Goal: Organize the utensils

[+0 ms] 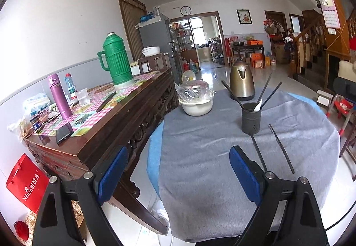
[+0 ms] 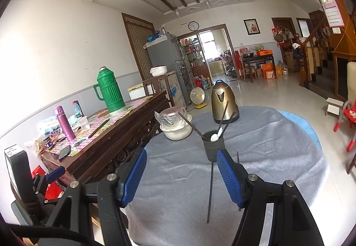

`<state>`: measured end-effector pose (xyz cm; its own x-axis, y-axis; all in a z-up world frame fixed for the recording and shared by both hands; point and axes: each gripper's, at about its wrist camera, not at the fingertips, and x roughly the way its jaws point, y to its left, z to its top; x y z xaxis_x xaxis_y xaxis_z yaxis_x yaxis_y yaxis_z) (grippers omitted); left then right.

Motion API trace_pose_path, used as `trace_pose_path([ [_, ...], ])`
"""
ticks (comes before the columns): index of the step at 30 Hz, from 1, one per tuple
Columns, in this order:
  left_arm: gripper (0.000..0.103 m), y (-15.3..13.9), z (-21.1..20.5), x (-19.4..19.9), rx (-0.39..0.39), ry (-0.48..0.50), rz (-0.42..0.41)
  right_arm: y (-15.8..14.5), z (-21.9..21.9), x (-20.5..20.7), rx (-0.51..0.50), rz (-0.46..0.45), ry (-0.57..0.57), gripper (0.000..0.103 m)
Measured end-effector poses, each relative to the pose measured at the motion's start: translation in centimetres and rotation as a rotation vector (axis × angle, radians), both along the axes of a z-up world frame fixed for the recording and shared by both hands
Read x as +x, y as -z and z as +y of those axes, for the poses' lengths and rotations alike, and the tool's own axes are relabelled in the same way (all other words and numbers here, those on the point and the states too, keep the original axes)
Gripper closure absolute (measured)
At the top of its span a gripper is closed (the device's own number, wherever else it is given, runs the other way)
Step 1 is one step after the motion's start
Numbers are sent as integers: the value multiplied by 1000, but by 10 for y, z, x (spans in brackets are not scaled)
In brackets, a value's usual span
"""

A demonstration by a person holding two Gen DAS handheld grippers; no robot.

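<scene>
Blue pads on the right gripper [image 2: 181,176] fill the bottom of its view, with the jaws spread and nothing between them. Just past them lies one black chopstick [image 2: 210,188] flat on the gray cloth [image 2: 178,170], its far tip up against the foot of the dark holder cup [image 2: 213,149]. A second chopstick [image 2: 238,158] peeks out beside the right pad, mostly hidden by it.

The left gripper [image 1: 179,176] has its jaws spread wide too, and they pinch nothing. From that side both loose chopsticks show well: one [image 1: 259,155] starts near the cup, the other [image 1: 281,148] lies a little to the right of it.

The cup already has things standing in it: some black sticks and a white spoon [image 2: 215,137]. So part of the job looks done. Two chopsticks still lie on the table and need to go in the cup. Neither gripper touches them yet.

Behind the cup stands a brass-colored kettle [image 2: 223,105]. To its left sits a white bowl [image 2: 176,131] with a plastic-wrapped lid. Beside the table is a wooden sideboard [image 1: 115,126] with a green thermos [image 1: 116,61] and a purple bottle [image 1: 59,96].
</scene>
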<state>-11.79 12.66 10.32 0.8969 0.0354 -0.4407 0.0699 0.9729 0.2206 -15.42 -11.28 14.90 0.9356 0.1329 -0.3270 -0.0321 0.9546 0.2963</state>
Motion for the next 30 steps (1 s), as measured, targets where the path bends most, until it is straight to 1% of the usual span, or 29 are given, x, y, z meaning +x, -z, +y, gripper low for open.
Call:
trace_pose_path([
  [7, 11, 10, -6, 7, 8, 5, 41, 8, -3, 5, -4, 40, 9, 33],
  [23, 11, 12, -6, 15, -6, 1, 72, 30, -2, 9, -10, 112, -6, 33],
  [30, 11, 13, -5, 15, -11, 0, 82, 32, -1, 10, -12, 126, -7, 33],
])
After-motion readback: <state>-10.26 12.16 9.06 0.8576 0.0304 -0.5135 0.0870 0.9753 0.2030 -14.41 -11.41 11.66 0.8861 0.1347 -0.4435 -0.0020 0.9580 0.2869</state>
